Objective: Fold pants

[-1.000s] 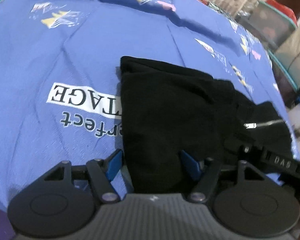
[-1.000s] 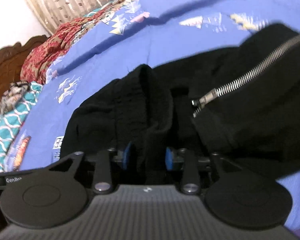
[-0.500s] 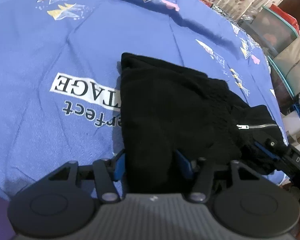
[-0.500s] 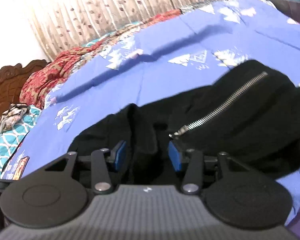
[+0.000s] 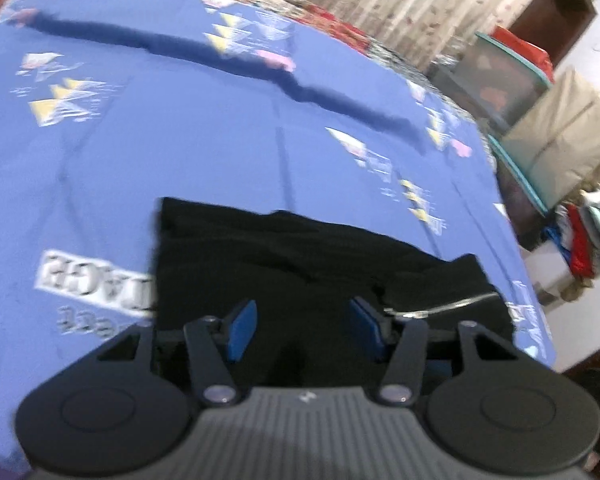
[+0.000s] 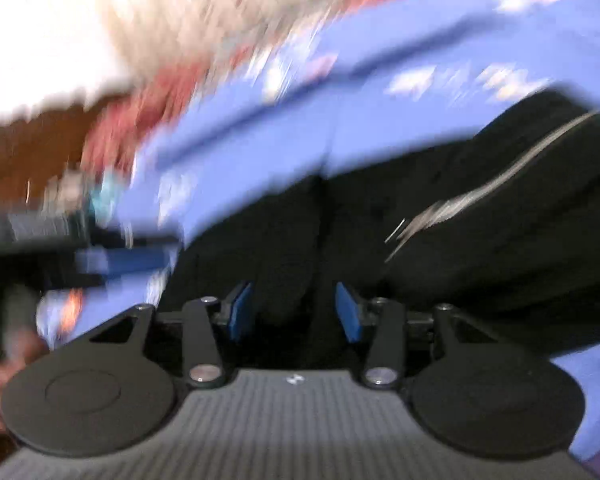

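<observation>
The black pants (image 5: 284, 264) lie folded into a compact bundle on the blue bedsheet (image 5: 180, 152), with a silver zipper (image 5: 440, 308) at their right end. My left gripper (image 5: 303, 330) is open just above the near edge of the bundle, with the cloth showing between its blue pads. In the blurred right wrist view the pants (image 6: 480, 248) and zipper (image 6: 500, 184) lie ahead. My right gripper (image 6: 294, 312) is open over the near edge of the cloth. The other gripper (image 6: 112, 260) shows as a blur at left.
The bedsheet (image 6: 340, 88) covers a bed with a red patterned blanket (image 5: 320, 28) at the far edge. A curtain (image 5: 400, 4), storage boxes (image 5: 500, 84) and a pile of clothes (image 5: 584, 236) stand beyond the bed's right side.
Both grippers have opened and let go of the pants, then pulled back and up. The bundle now lies flat on the sheet. The right view is blurred from fast motion.
</observation>
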